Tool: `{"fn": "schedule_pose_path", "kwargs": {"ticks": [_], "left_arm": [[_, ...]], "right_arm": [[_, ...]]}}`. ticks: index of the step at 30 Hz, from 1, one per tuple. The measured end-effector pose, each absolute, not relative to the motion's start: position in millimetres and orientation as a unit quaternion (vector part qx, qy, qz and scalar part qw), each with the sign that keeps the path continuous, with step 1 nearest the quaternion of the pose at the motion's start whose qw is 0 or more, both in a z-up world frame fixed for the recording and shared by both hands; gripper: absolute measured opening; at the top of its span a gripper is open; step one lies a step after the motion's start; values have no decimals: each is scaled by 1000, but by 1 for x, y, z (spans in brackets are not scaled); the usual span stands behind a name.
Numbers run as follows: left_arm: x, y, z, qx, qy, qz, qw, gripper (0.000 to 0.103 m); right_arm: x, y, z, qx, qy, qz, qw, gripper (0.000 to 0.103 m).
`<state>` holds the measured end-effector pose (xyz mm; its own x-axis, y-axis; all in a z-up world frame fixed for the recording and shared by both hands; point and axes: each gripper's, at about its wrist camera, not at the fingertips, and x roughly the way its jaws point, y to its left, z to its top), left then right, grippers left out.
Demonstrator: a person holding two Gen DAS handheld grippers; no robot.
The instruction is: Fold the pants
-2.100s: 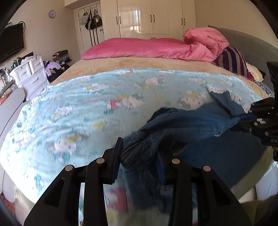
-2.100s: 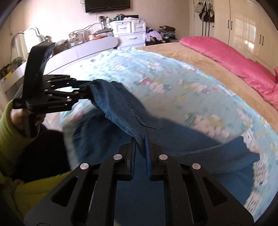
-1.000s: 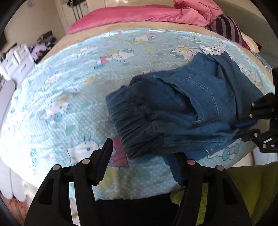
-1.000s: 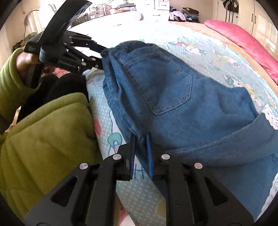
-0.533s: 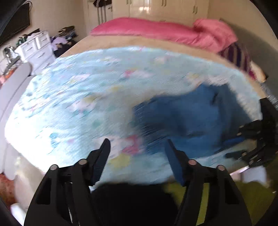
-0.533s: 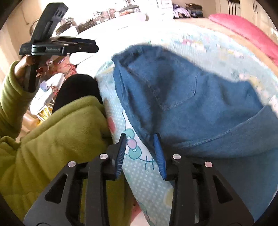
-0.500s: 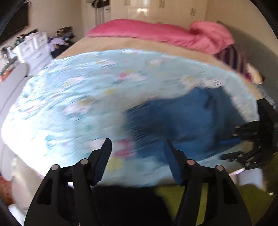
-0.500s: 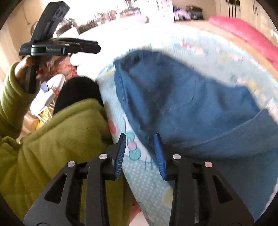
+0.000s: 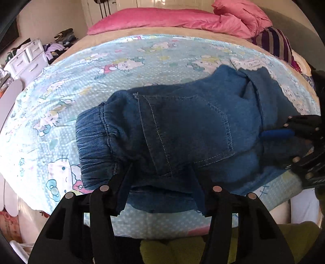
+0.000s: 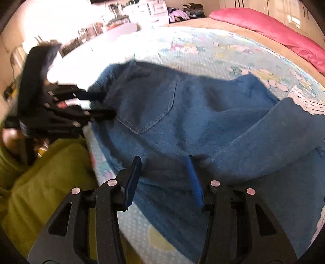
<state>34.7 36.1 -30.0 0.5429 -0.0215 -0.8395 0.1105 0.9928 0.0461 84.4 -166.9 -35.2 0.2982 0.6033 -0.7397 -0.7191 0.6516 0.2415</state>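
Blue denim pants (image 9: 182,126) lie folded on the pale blue cartoon blanket (image 9: 91,67), elastic waistband to the left and back pocket up. My left gripper (image 9: 159,176) straddles their near edge. Its jaws are closing, denim sits between the fingers, and the pads do not press on it. In the right wrist view the left gripper (image 10: 105,104) is at the waistband end of the pants (image 10: 203,113). My right gripper (image 10: 162,162) hovers over the near hem, jaws opening, with nothing gripped. The right gripper (image 9: 282,147) shows at the pants' right end in the left wrist view.
A pink duvet (image 9: 172,18) and a striped pillow (image 9: 276,42) lie at the head of the bed. White drawers (image 9: 26,58) stand left of it. The person's green sleeve (image 10: 50,172) is close by the bed's near edge. White lace trim (image 9: 249,61) lies beyond the pants.
The right gripper let go of the pants' near edge and spread its jaws. The left gripper swung away, then returned over the waistband end with narrower jaws. The pants now rest on the blanket.
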Motion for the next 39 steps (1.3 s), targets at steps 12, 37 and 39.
{"fn": "schedule_pose_path", "kwargs": {"ticks": [12, 37, 39], "left_arm": [[23, 7, 40, 20, 404, -89, 910, 74], [86, -109, -51, 14, 473, -255, 843, 63], [85, -108, -52, 16, 470, -258, 844, 63]], "right_arm": [[148, -262, 23, -36, 380, 258, 888, 71], [314, -217, -61, -65, 498, 110, 857, 37], [311, -223, -55, -54, 489, 122, 862, 12]]}}
